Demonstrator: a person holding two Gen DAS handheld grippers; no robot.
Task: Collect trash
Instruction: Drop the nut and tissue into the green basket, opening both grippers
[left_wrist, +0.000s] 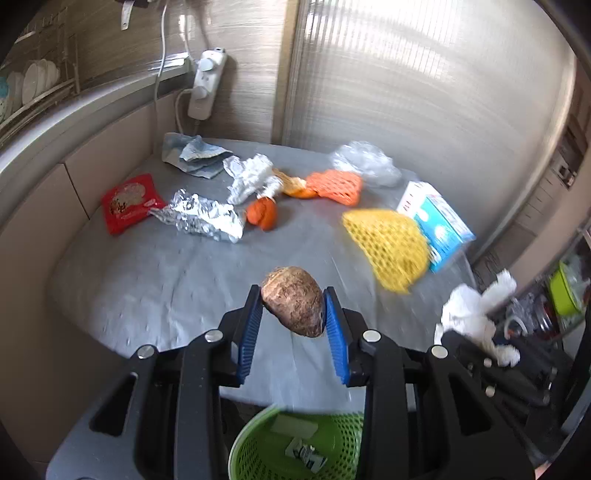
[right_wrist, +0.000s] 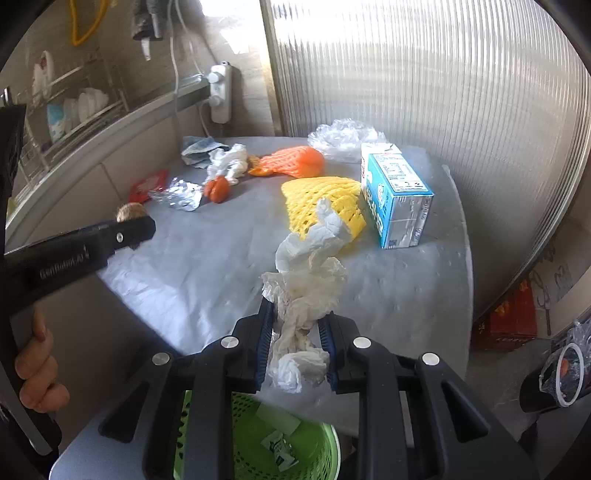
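My left gripper (left_wrist: 293, 304) is shut on a brown, rough, egg-shaped lump (left_wrist: 293, 305), held above the grey table (left_wrist: 166, 280). In the right wrist view that lump (right_wrist: 131, 212) peeks over the left gripper's black arm (right_wrist: 77, 251). My right gripper (right_wrist: 299, 325) is shut on a crumpled white tissue (right_wrist: 308, 284) that sticks up between its blue pads; the same tissue (left_wrist: 476, 314) shows at the right of the left wrist view. A green mesh basket (left_wrist: 325, 428) (right_wrist: 321, 446) with a few scraps inside sits below the table's near edge.
Trash lies across the table: red snack packet (left_wrist: 129, 203), crumpled foil (left_wrist: 207, 218), orange peel (left_wrist: 262, 214), orange foam net (left_wrist: 336, 186), yellow foam net (left_wrist: 388, 243), blue-white carton (left_wrist: 439, 221), clear plastic (left_wrist: 365, 160), blue wrapper (left_wrist: 195, 153). A power strip (left_wrist: 207, 85) hangs on the wall. A hand (right_wrist: 37, 369) grips the left handle.
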